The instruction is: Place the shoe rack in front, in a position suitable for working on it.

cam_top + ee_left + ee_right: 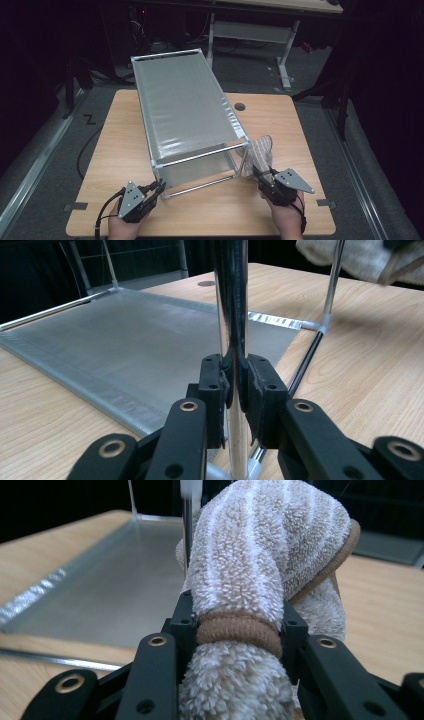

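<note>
Dark room, grey floor, wooden surface (200, 210). Metal-framed rack (185, 107) with mesh shelves is stood mid-surface. Its near-left upright post (231, 315) is clamped by the left tongs (159, 189), closed tight. A striped towel (257, 150) is gripped by the right tongs (256, 175), partly closed, beside the rack's right corner. Towel judged not yet placed; hanging or wiping remains.

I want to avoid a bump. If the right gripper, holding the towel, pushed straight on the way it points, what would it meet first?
Most likely the rack's near right upright post. The right gripper is shut on the towel, whose bunched end sits against or just before that post, so the towel would press into it first; depth is hard to judge.
</note>
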`<state>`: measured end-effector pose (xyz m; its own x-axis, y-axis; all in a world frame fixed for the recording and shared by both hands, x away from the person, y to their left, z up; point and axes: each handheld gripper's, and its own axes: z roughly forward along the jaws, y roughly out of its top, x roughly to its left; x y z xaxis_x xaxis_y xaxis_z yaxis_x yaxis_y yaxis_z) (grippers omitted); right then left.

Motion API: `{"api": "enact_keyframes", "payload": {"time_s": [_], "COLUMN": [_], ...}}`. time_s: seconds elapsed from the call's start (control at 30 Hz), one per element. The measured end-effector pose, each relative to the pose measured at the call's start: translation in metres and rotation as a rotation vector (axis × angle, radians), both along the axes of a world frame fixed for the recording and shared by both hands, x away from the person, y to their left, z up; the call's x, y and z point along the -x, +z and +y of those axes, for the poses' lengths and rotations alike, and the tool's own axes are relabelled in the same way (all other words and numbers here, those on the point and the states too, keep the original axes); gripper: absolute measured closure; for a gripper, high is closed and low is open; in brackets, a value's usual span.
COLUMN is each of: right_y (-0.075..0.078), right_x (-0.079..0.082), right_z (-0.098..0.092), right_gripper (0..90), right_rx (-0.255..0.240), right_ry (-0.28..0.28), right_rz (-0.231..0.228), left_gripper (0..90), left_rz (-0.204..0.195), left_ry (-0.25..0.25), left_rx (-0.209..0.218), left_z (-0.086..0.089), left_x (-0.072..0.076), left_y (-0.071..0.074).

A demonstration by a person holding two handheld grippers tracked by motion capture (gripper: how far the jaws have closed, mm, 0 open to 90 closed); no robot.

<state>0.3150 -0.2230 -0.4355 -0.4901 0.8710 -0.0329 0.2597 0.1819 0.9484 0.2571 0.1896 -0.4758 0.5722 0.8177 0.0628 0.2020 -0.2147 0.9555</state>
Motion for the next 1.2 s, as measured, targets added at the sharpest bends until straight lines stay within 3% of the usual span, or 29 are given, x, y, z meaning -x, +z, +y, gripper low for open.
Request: {"api": "enact_keyframes", "payload": {"time_s": [0.23, 0.43, 0.67, 0.77, 0.87, 1.2], "right_y": [0.012, 0.014, 0.005, 0.000, -0.007, -0.031], "right_x": [0.007, 0.009, 0.004, 0.001, -0.003, -0.013], "right_z": [-0.002, -0.002, 0.000, 0.000, 0.001, 0.008], "right_gripper": [63.4, 63.5, 63.4, 63.4, 63.4, 63.4], "right_rx": [-0.032, -0.034, -0.017, -0.007, 0.006, 0.065], "right_ry": [-0.004, -0.002, 0.008, 0.010, 0.017, 0.034], "right_rz": [-0.071, -0.076, -0.029, -0.003, 0.029, 0.155], "left_gripper": [77.0, 71.7, 68.7, 72.5, 78.1, 78.6], "left_rz": [-0.002, -0.001, 0.001, -0.001, -0.004, -0.002], "left_ry": [0.015, 0.027, 0.028, 0.029, 0.034, 0.036], "left_rx": [-0.001, 0.009, 0.017, 0.011, 0.000, 0.007], "left_z": [0.002, 0.005, 0.004, 0.004, 0.002, 0.002], "left_x": [0.000, -0.001, -0.002, -0.002, -0.001, -0.001], "left_y": [0.000, 0.000, 0.000, 0.000, 0.001, 0.001]}}
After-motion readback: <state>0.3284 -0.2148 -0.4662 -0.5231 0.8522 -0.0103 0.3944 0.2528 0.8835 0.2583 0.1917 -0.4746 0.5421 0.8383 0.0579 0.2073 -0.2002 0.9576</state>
